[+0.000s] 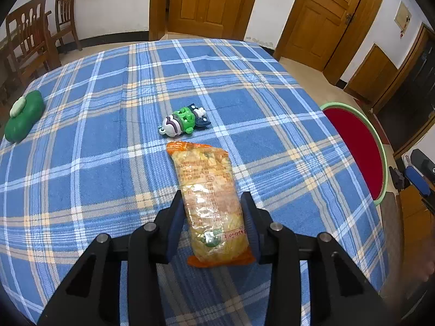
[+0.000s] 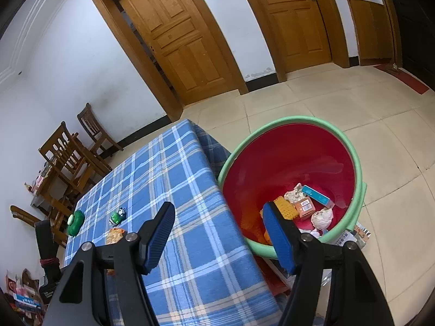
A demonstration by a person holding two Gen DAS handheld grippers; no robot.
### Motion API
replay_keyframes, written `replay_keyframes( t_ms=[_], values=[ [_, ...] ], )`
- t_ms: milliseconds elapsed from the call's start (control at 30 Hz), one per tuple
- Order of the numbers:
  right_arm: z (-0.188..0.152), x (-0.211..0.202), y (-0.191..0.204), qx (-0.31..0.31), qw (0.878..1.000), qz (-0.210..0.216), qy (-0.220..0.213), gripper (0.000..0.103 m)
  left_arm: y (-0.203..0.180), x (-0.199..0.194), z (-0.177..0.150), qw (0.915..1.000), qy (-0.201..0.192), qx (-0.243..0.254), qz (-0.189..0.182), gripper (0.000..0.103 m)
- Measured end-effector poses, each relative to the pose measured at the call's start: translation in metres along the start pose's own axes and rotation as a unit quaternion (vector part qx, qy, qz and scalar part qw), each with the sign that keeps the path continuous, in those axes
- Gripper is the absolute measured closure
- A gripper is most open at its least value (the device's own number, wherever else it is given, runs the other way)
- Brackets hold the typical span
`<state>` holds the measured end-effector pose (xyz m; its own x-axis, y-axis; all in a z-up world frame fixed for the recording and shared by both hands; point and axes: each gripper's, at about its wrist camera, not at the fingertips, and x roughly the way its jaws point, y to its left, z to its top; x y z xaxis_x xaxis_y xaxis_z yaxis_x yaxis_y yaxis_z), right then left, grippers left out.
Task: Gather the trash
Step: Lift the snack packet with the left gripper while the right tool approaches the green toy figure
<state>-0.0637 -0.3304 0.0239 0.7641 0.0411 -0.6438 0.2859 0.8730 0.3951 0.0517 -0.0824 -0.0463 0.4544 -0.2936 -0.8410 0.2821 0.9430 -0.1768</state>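
Orange snack packet [image 1: 210,203] lies on plaid tabletop [image 1: 95,163] w/ left tool [image 1: 213,222] pads pressed on both its sides; green toy [image 1: 185,122] at 12 o'clock. Right tool [image 2: 220,240] gapes wide, holding nothing, red bucket [image 2: 272,163] w/ trash at 1 o'clock.

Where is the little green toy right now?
In the left wrist view the green toy lies on the blue checked tablecloth near the table's middle, just beyond the far end of the orange snack packet and apart from it.

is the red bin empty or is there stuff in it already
Not empty. The right wrist view shows the red bin holding crumpled paper, small boxes and an orange wrapper at its bottom.
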Motion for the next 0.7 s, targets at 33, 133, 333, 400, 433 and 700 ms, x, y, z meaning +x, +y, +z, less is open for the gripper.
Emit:
replay_keyframes(
  t_ms=[33, 133, 333, 400, 433, 700],
  values=[
    [0.0, 0.0, 0.002, -0.002, 1.0, 0.002, 0.001, 0.033, 0.001, -0.001, 0.0, 1.0, -0.001, -0.002, 0.001, 0.062],
    [-0.001, 0.002, 0.01, -0.009, 1.0, 0.007, 0.005, 0.033, 0.007, -0.005, -0.001, 0.9999, -0.007, -0.009, 0.002, 0.062],
    [-0.003, 0.009, 0.033, -0.03, 0.999, 0.019, 0.017, 0.033, 0.024, -0.022, 0.002, 0.9991, -0.029, -0.023, 0.02, 0.062],
    [-0.004, 0.013, 0.042, -0.037, 0.999, 0.024, 0.023, 0.033, 0.033, -0.028, 0.003, 0.9986, -0.036, -0.031, 0.024, 0.062],
    [-0.004, 0.015, 0.047, -0.042, 0.998, 0.026, 0.025, 0.033, 0.037, -0.031, 0.004, 0.9982, -0.04, -0.035, 0.026, 0.062],
    [-0.005, 0.029, 0.089, -0.073, 0.995, 0.048, 0.043, 0.033, 0.069, -0.047, 0.013, 0.9953, -0.064, -0.055, 0.047, 0.062]
  ],
)
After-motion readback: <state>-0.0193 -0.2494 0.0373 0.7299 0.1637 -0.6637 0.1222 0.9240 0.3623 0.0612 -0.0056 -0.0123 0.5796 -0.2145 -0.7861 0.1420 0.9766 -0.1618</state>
